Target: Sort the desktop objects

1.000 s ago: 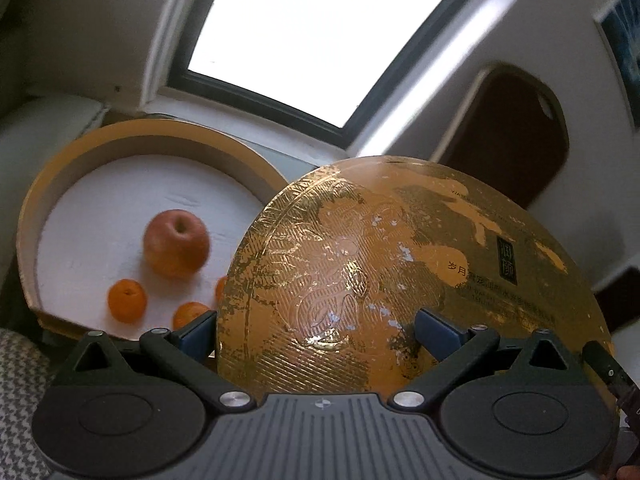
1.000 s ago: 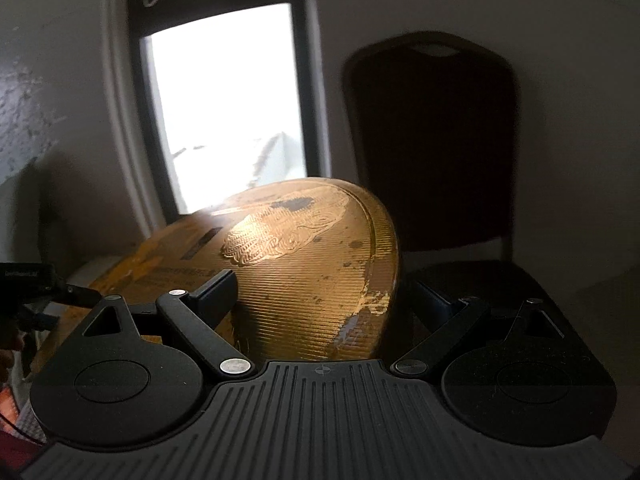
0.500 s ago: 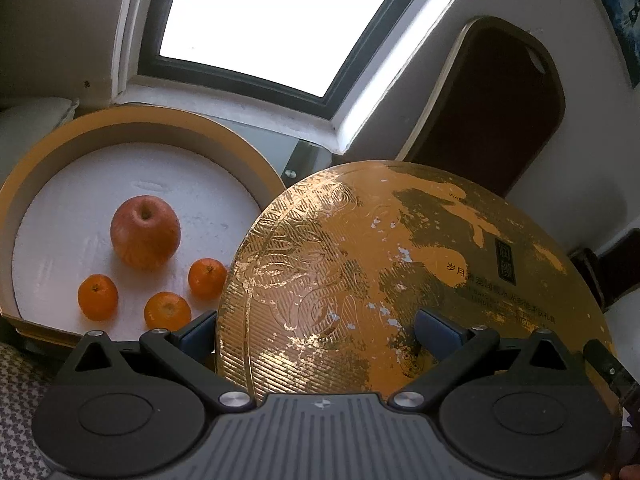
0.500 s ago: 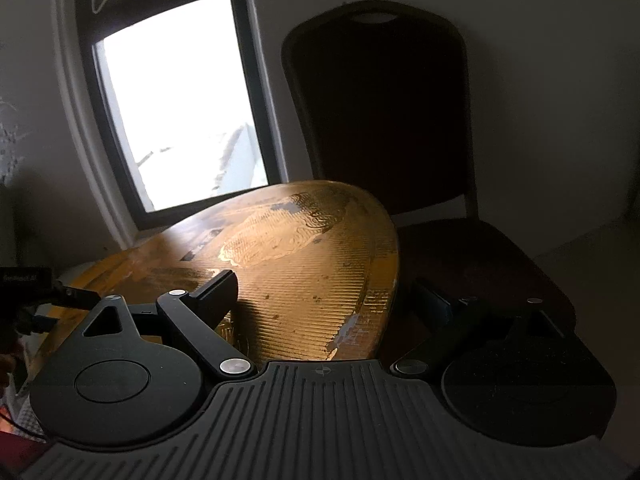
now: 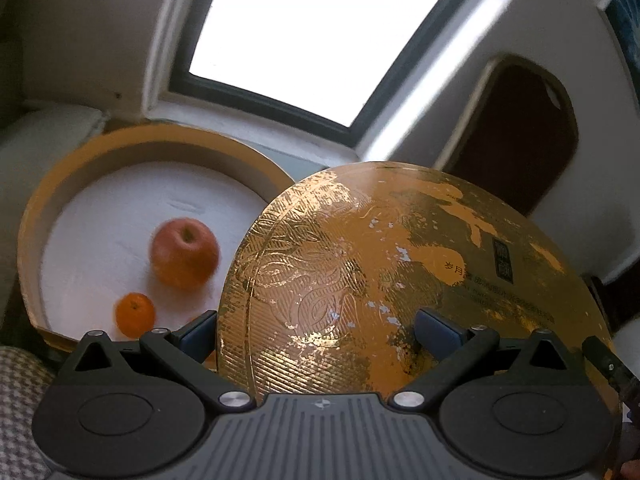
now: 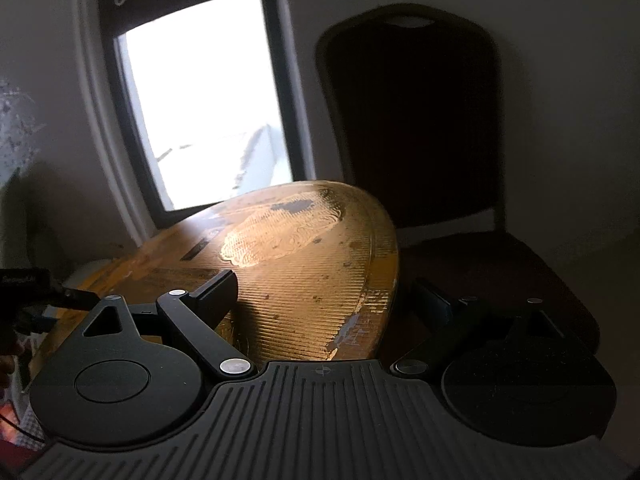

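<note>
A round gold embossed lid (image 5: 400, 272) hangs tilted in the air, held from both sides. My left gripper (image 5: 316, 330) is shut on its near rim, one finger on the patterned top and the other outside the edge. My right gripper (image 6: 324, 296) grips the lid (image 6: 300, 272) the same way from the opposite side. Left of and below the lid lies the open round box (image 5: 52, 216) with a gold wall and white floor. It holds a red apple (image 5: 185, 252) and a tangerine (image 5: 135, 315). The lid hides the box's right part.
A dark chair (image 6: 412, 120) stands beyond the lid, by a bright window (image 5: 320, 32). A houndstooth cloth (image 5: 16, 400) lies at the lower left. The left gripper's body (image 6: 24, 284) shows at the left edge of the right wrist view.
The lid has stayed fixed in both grippers while the views swung. Half a second ago three tangerines showed in the box; now only one shows beside the lid.
</note>
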Action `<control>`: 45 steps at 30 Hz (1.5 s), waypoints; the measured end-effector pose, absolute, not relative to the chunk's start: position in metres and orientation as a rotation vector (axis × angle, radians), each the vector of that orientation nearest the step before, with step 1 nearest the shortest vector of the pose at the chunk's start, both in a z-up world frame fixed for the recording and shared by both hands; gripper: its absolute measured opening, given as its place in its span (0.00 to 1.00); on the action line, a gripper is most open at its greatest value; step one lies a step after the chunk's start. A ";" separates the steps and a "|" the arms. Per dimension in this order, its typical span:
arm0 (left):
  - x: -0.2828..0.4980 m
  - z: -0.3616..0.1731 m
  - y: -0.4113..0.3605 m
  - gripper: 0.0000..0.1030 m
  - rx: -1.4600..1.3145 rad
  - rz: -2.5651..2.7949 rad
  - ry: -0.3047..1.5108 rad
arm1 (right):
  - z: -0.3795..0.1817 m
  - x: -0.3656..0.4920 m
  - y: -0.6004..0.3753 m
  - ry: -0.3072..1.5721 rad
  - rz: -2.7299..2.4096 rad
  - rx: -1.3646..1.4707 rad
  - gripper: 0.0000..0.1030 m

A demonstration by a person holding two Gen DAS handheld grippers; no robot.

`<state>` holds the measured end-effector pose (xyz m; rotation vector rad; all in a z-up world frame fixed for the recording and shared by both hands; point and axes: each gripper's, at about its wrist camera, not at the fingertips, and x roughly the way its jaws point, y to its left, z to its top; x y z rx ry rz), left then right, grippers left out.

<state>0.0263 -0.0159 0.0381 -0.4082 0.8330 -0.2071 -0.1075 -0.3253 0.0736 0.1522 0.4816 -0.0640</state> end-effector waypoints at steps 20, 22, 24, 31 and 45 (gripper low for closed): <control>0.006 0.044 0.109 0.97 -0.438 0.169 0.715 | 0.043 0.029 -0.204 0.479 0.316 0.144 0.91; 0.010 0.048 0.115 0.97 -0.431 0.185 0.694 | 0.042 0.041 -0.196 0.479 0.339 0.148 0.91; 0.016 0.051 0.120 0.97 -0.427 0.194 0.680 | 0.043 0.050 -0.189 0.474 0.354 0.152 0.91; 0.045 0.055 0.129 0.97 -0.404 0.217 0.638 | 0.045 0.087 -0.175 0.437 0.387 0.163 0.91; 0.075 0.026 0.118 0.97 -0.352 0.259 0.659 | -0.015 0.136 -0.179 0.453 0.424 0.237 0.91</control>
